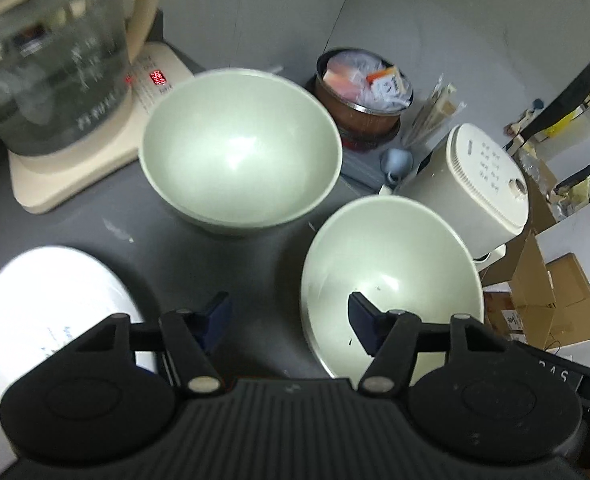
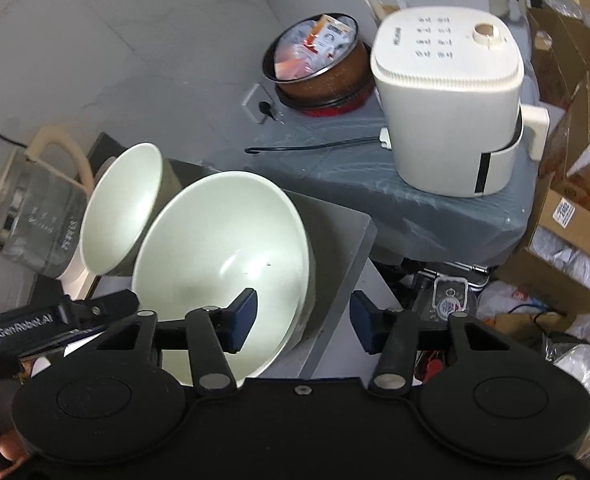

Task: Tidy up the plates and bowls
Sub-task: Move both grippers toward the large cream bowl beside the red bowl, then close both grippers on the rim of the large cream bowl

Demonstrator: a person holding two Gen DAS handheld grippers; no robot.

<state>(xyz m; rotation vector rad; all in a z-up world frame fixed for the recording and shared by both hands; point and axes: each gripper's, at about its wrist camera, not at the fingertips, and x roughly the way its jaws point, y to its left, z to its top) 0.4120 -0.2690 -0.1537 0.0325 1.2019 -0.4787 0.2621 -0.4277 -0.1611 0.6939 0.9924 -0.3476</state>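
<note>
Left wrist: round glossy bowl (image 1: 241,152), flat plate (image 1: 51,304)

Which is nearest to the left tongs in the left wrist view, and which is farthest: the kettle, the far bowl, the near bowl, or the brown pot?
From the left tongs, nearest first:
1. Near bowl, at the right; its rim sits between the fingers.
2. Far bowl, straight ahead.
3. Kettle at the far left and brown pot at the back right: too close to call.
</note>
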